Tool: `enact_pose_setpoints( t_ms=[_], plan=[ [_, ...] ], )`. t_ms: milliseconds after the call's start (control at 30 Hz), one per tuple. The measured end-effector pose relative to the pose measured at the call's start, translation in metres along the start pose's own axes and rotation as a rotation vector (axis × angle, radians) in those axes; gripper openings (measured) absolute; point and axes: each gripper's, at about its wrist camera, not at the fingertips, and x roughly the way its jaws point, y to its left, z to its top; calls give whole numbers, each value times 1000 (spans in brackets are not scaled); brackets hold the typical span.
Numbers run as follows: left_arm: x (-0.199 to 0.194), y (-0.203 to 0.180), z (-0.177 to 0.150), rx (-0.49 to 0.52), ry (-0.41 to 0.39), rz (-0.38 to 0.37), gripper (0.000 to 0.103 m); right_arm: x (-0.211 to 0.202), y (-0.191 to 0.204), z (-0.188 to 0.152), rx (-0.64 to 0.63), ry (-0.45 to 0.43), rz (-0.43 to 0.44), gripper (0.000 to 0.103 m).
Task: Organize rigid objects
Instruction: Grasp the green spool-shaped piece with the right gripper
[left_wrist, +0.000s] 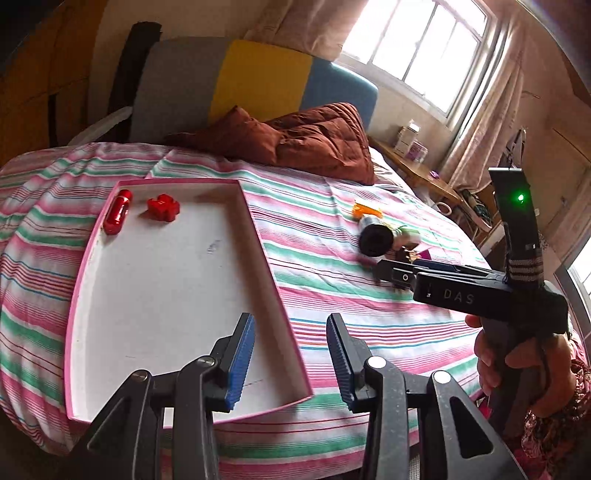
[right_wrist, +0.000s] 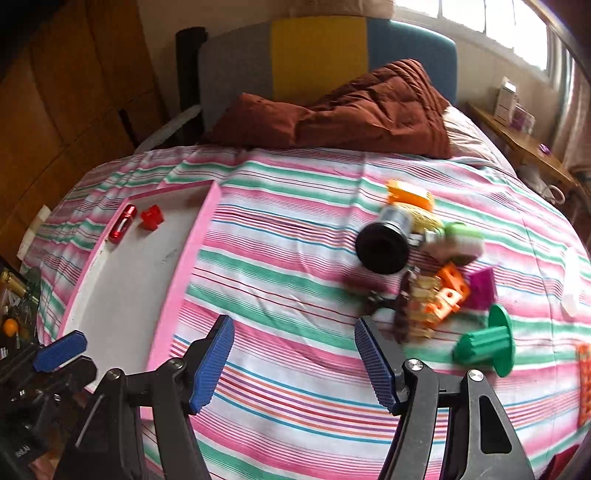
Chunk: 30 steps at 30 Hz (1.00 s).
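Observation:
A white tray with a pink rim (left_wrist: 260, 229) lies on the striped bed. At its far end sit a red capsule (left_wrist: 117, 211) and a red block (left_wrist: 163, 208). My left gripper (left_wrist: 291, 362) hangs open and empty over the tray's near right corner. To the right lies a pile of toys: a black cylinder (right_wrist: 382, 249), an orange piece (right_wrist: 410, 195), an orange block (right_wrist: 448, 291), a purple block (right_wrist: 480, 288) and a green spool (right_wrist: 487, 343). My right gripper (right_wrist: 294, 365) is open and empty over bare sheet, just short of the pile. The tray's rim (right_wrist: 195, 258) shows left of it.
A brown quilt (left_wrist: 317, 140) is heaped near the grey, yellow and blue headboard (left_wrist: 258, 81). A wooden bedside table (right_wrist: 524, 144) stands under the window at right. A wooden wardrobe (right_wrist: 66, 103) and floor clutter (right_wrist: 14, 295) lie left of the bed. A hand (left_wrist: 517, 354) holds the right gripper.

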Motion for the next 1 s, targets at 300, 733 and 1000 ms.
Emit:
enact_pose_setpoints(
  t_ms=[300, 733, 1000],
  plan=[
    [2, -27, -2, 37, 10, -48, 40, -11, -70, -14, -2, -36, -229, 83],
    [12, -55, -7, 87, 45, -24, 40, 28, -154, -24, 21, 76, -283, 70],
    [19, -69, -7, 115, 62, -18, 40, 13, -229, -39, 509, 52, 56, 61]
  ],
)
